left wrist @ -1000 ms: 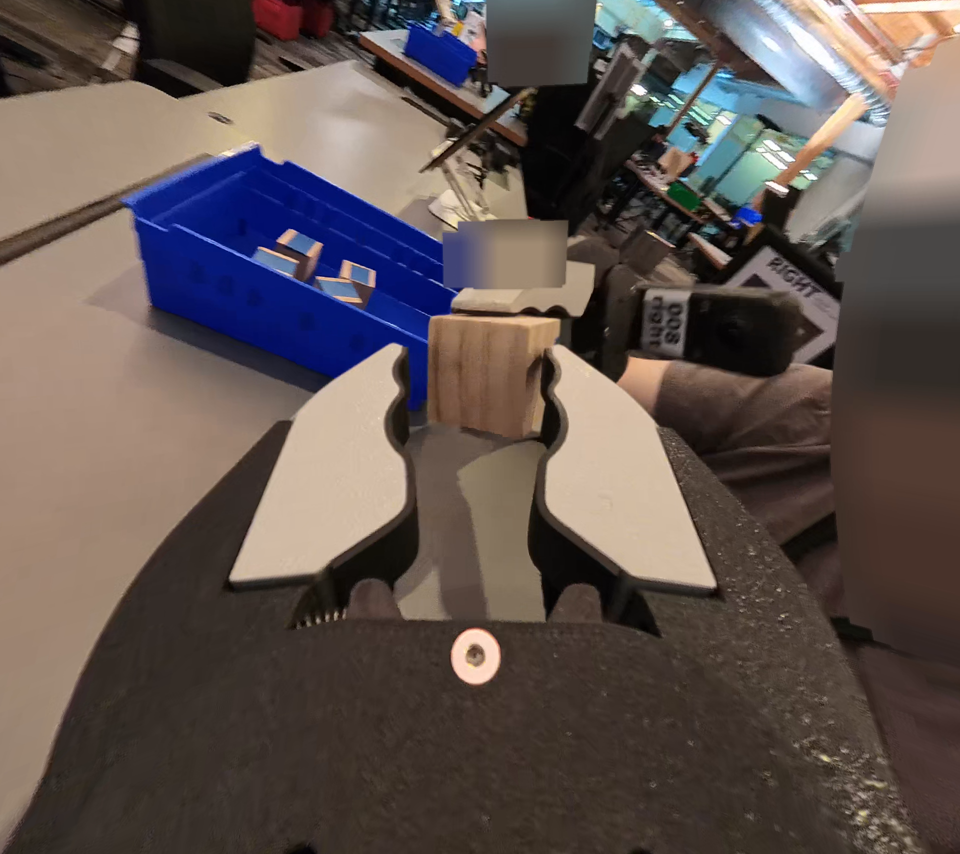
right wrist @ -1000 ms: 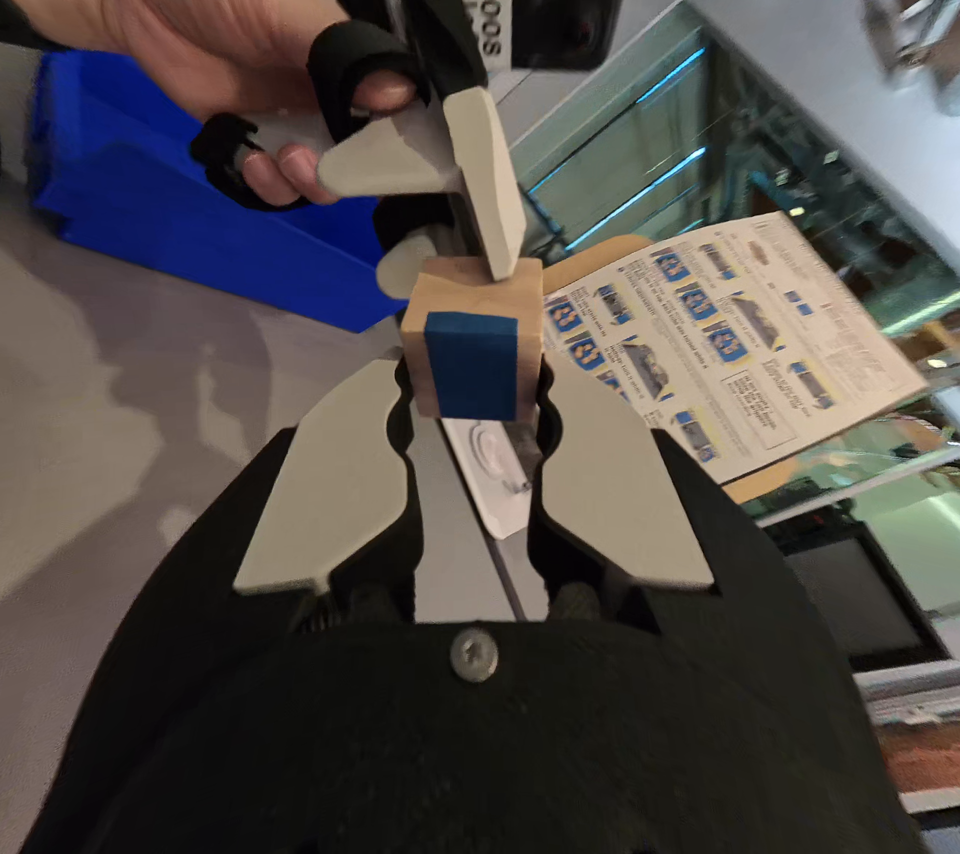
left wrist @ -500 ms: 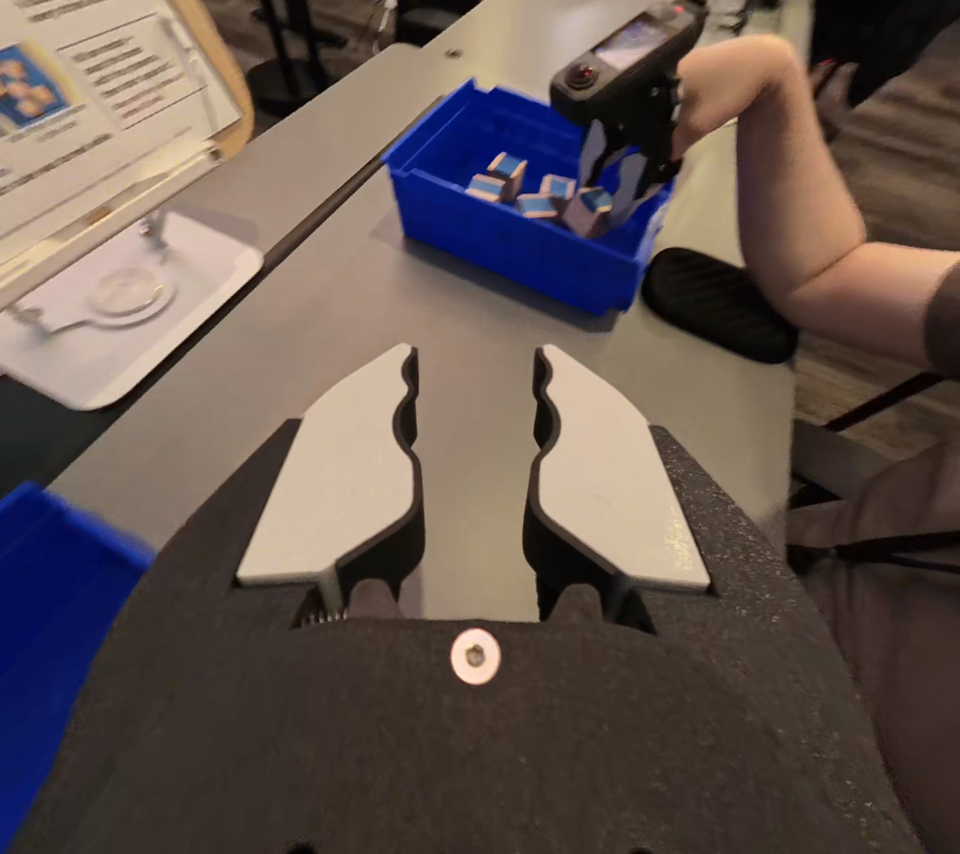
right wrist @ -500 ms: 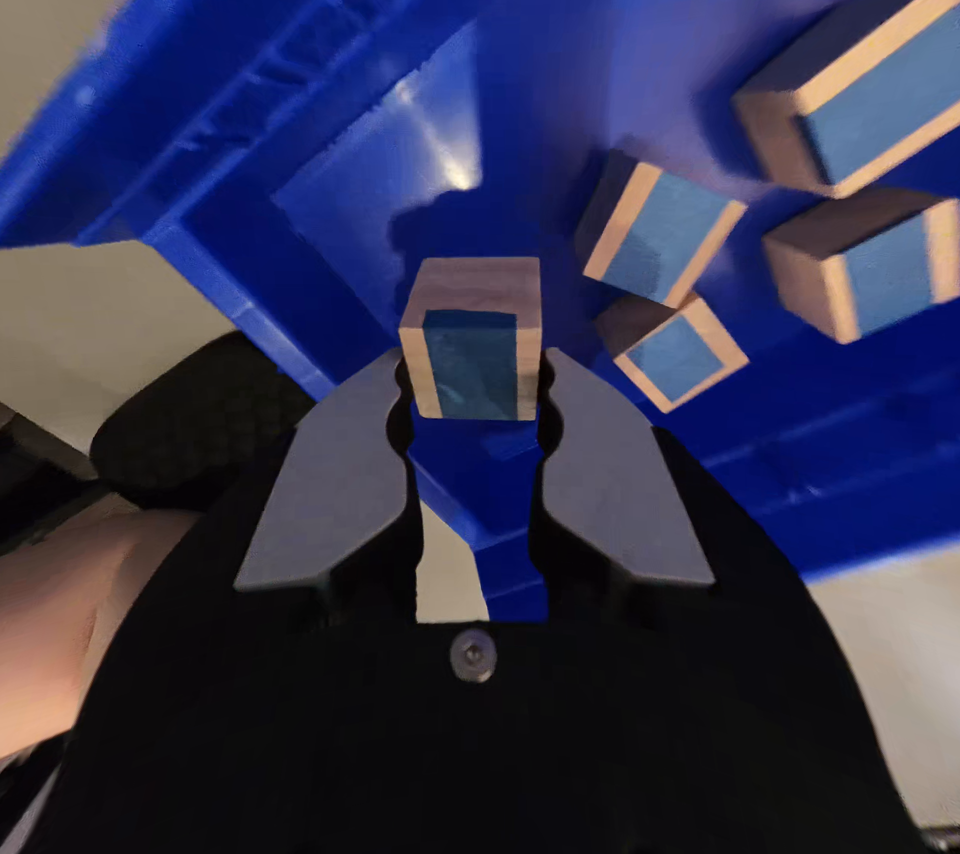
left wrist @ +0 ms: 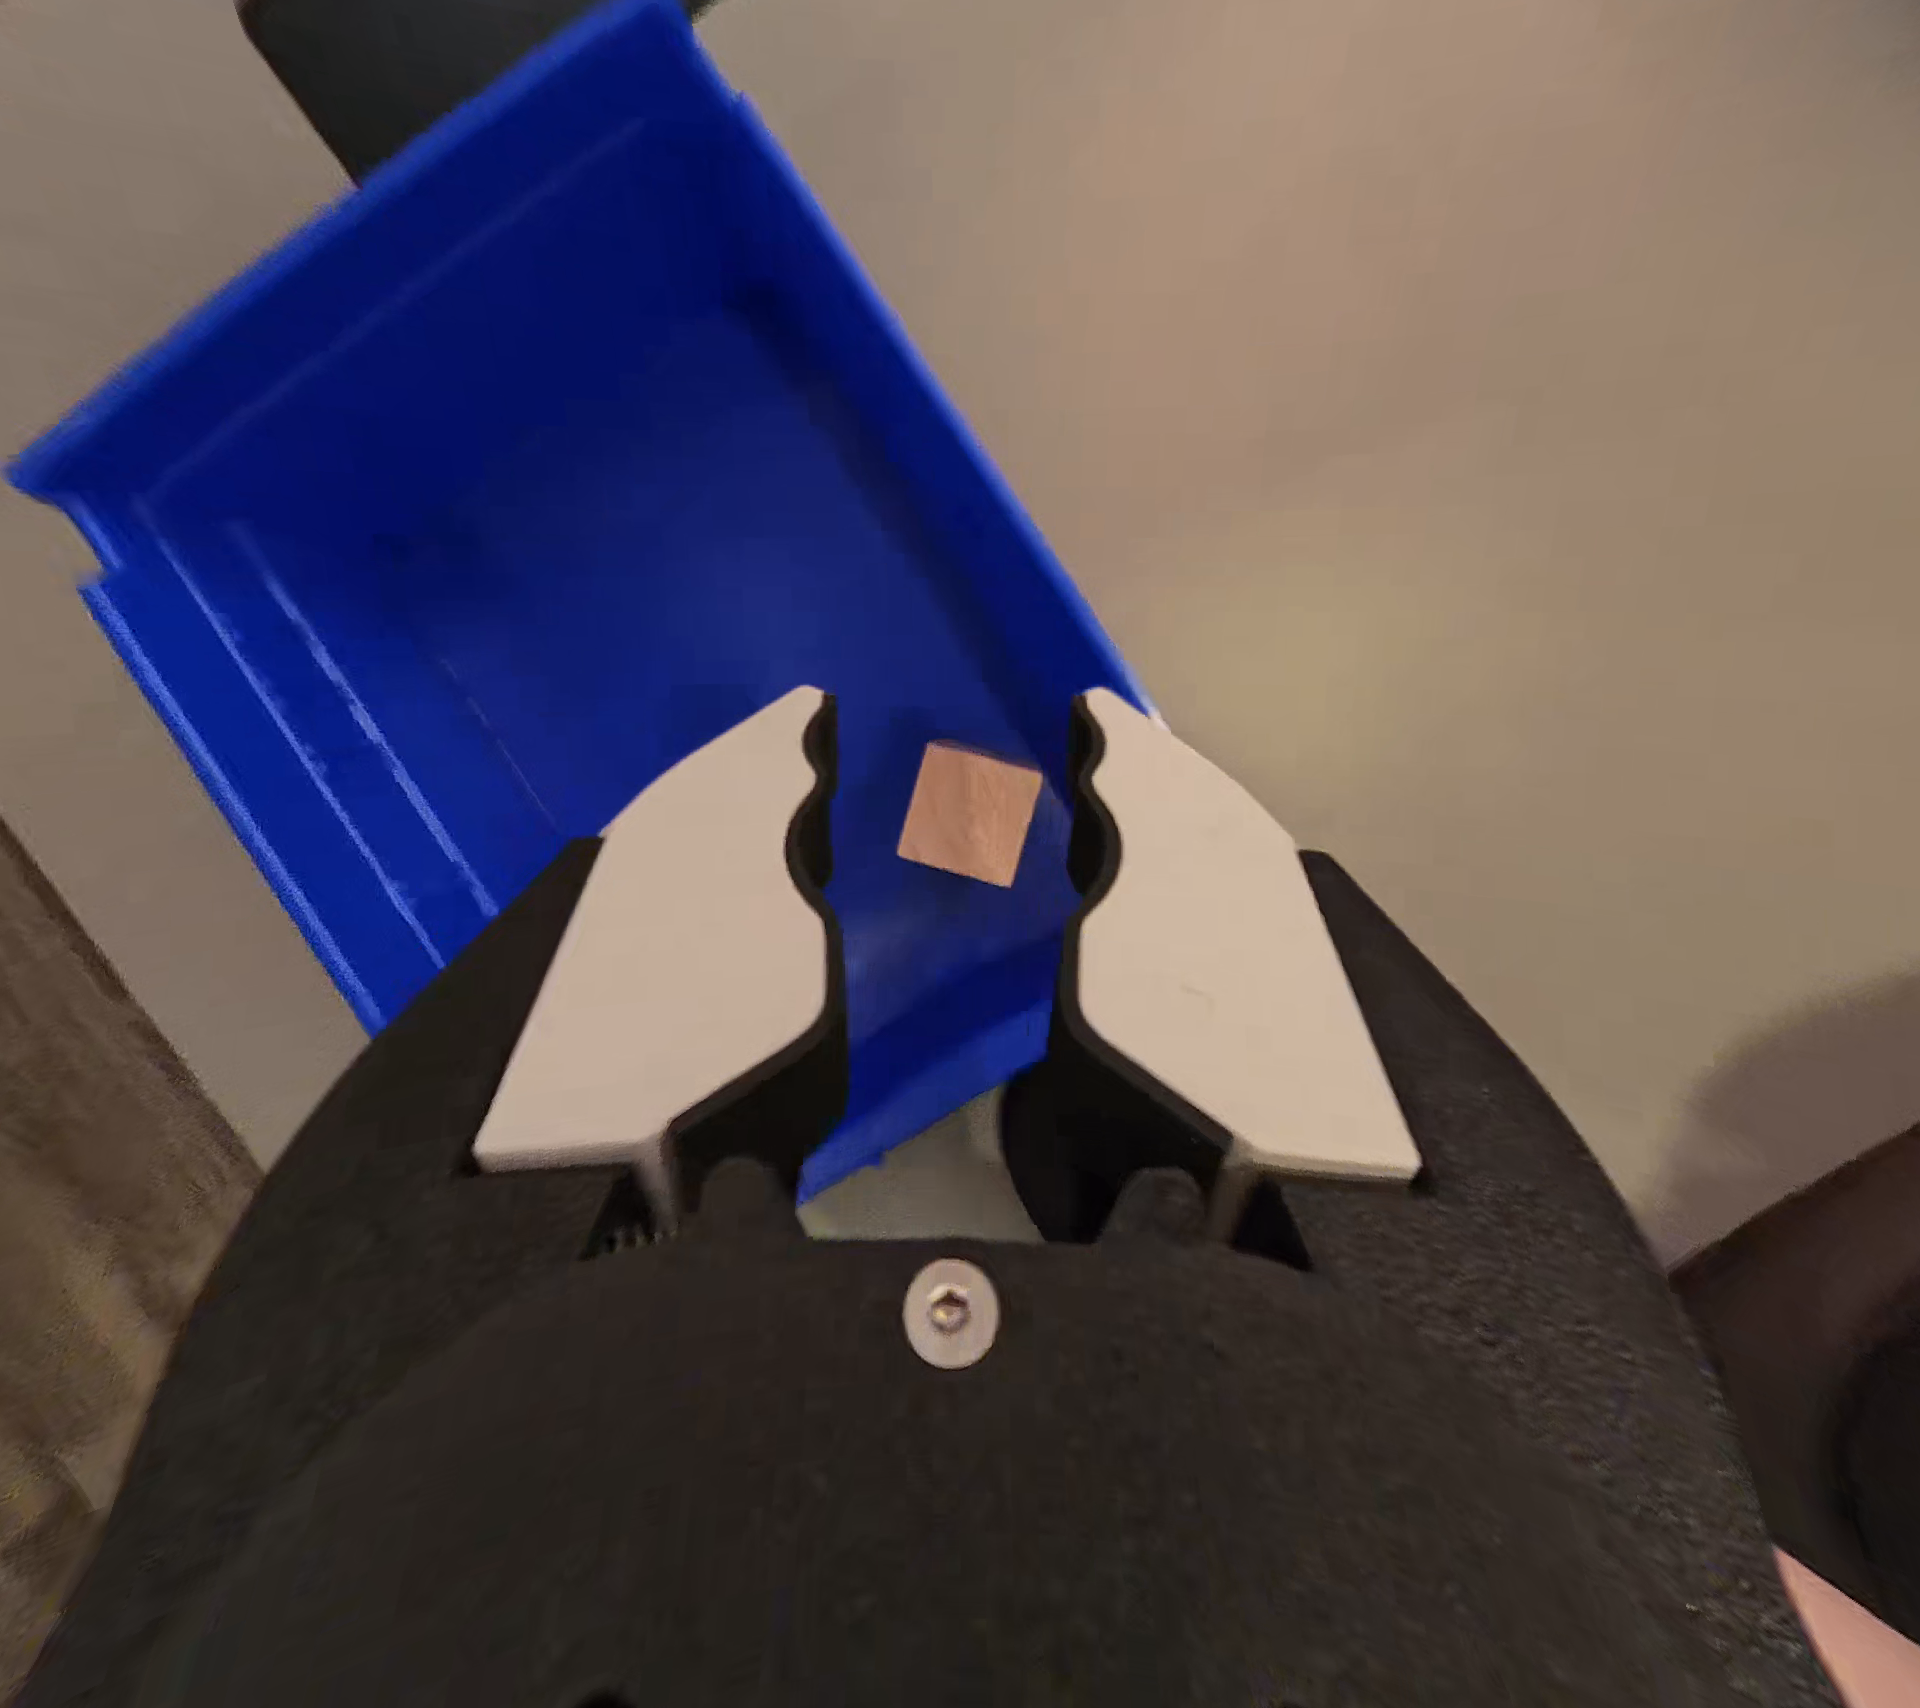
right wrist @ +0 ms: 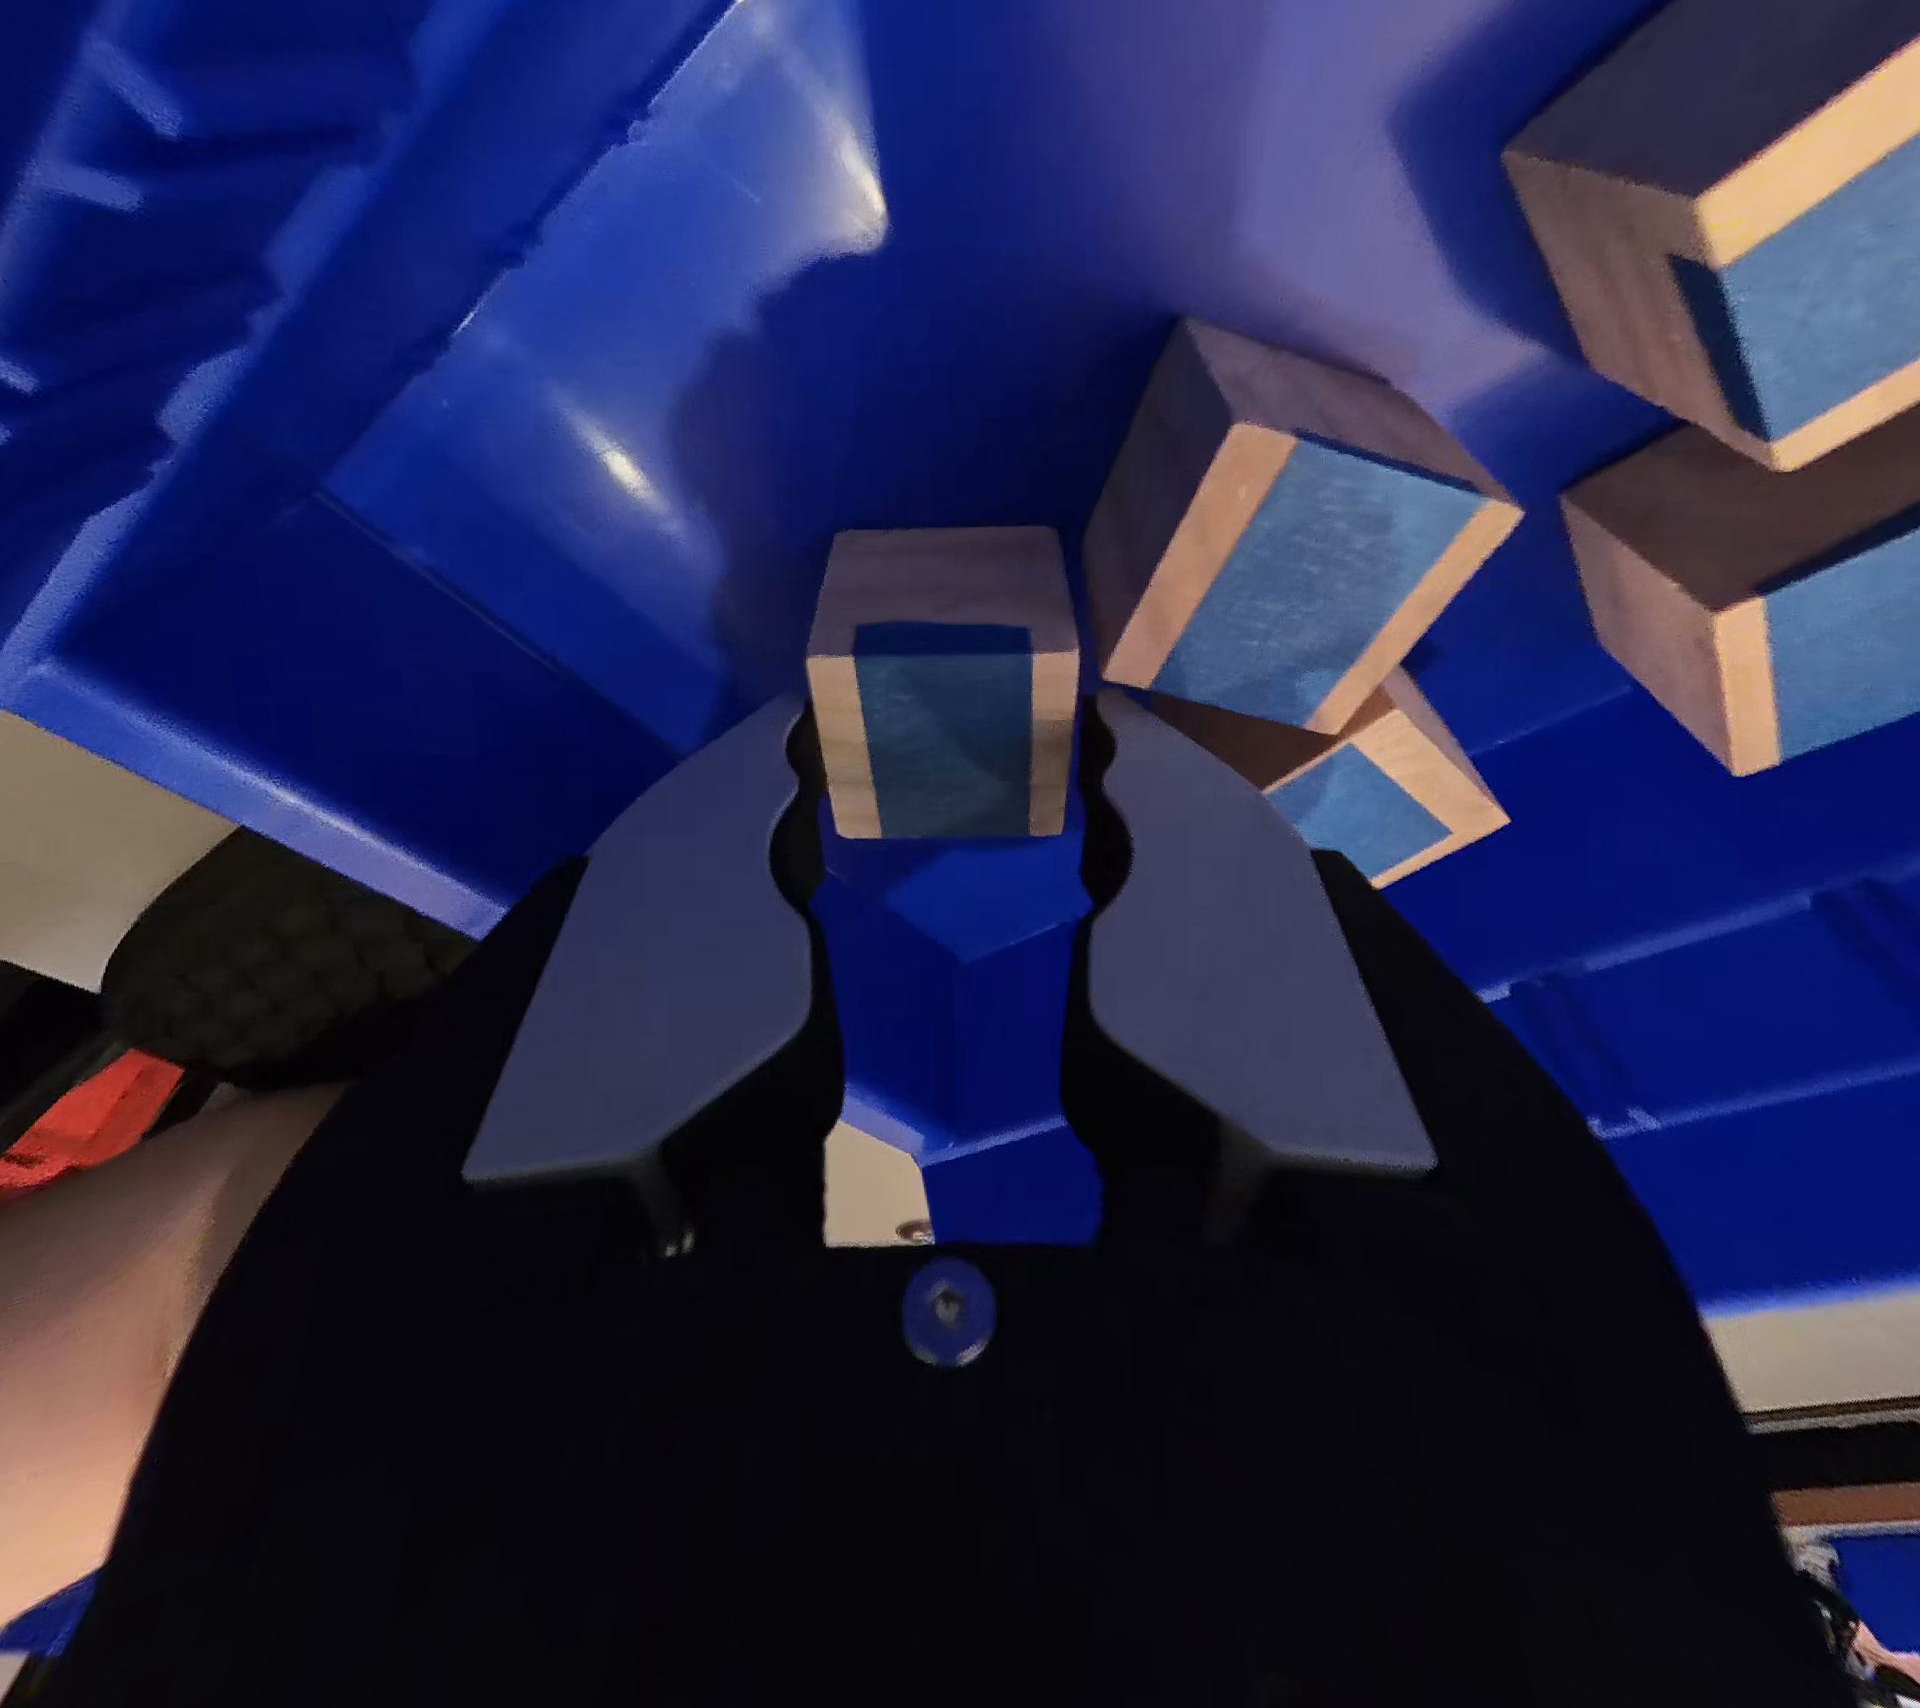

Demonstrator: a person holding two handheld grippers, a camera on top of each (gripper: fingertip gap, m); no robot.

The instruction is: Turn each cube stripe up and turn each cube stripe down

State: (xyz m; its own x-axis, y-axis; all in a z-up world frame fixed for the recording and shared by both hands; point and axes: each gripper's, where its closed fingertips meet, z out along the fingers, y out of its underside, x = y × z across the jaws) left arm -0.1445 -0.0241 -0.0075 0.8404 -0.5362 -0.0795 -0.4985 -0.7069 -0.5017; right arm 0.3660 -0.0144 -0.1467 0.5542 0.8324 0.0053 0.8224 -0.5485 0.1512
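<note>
Your right gripper point(right wrist: 943, 713) is pinching a wooden cube point(right wrist: 940, 684) between its fingertips, just inside a corner of a blue bin point(right wrist: 540, 370). The cube's blue stripe faces the camera, running from its top edge to its bottom edge, with bare wood on either side. Four more striped cubes point(right wrist: 1299, 536) lie near that corner; two are cut off by the picture's right edge, and one sits half hidden under its neighbour.

Your left gripper point(left wrist: 948, 728) hangs spread and empty above a second blue bin point(left wrist: 499, 515) on the grey table point(left wrist: 1455, 308). A single plain cube point(left wrist: 968, 815) rests near that bin's near corner, bare wood up; no stripe shows. The view is blurred.
</note>
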